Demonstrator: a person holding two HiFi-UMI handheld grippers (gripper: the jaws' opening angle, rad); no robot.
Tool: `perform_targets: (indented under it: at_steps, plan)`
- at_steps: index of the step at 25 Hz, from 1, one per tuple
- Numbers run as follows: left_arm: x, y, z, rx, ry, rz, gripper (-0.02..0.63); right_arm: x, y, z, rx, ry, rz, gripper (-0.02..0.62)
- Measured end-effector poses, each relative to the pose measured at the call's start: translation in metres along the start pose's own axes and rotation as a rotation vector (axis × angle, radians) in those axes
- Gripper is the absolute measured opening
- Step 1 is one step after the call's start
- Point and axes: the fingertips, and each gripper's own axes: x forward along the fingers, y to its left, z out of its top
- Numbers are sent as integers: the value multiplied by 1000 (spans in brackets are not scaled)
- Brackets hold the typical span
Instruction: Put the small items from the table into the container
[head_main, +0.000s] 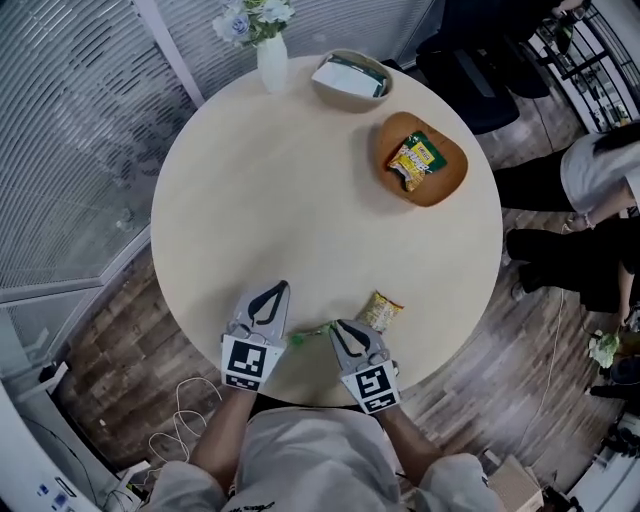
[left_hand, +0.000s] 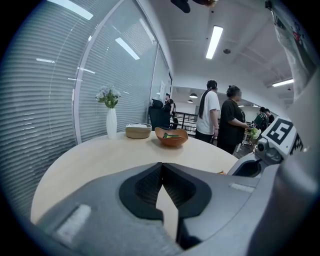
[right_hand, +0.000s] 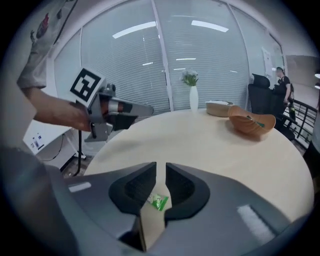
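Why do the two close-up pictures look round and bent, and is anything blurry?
Left gripper view: a wide-angle lens bows the window blinds and darkens the corners; the ceiling light glares white. Right gripper view: same bowing, and the green wrapper seen between the right tool's jaws is slightly soft. Head view: even light, faint shadows on the table.

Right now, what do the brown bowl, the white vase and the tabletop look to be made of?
Brown bowl: probably wood or a wood-look moulding; warm matte brown, smooth wavy rim.
White vase: likely glazed ceramic; opaque white with a soft sheen.
Tabletop: pale laminate or painted board, I'd guess; even matte cream, no grain visible.
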Motion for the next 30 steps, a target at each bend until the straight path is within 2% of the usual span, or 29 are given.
perform_targets:
  at_steps: [4, 7, 11, 15, 18, 23, 30]
  plan:
    - [-4, 2, -10, 6, 29, 0, -8, 12, 29, -40, -104, 138, 94, 120]
    - [-4, 5, -13, 3, 36, 3, -8, 25, 43, -54, -221, 196, 139, 124]
    - [-8, 9, -14, 1, 41, 8, -8, 42, 47, -68, -316, 287, 141, 115]
    - [-13, 13, -17, -16, 40, 19, -8, 48, 48, -78, -362, 358, 166, 42]
    - [-15, 18, -21, -30, 41, 32, -8, 48, 49, -77, -346, 370, 184, 12]
    - [-14, 18, -20, -37, 39, 33, -8, 41, 47, -63, -283, 340, 190, 3]
    - [5, 14, -7, -20, 17, 19, -8, 34, 13, -11, -262, 221, 109, 3]
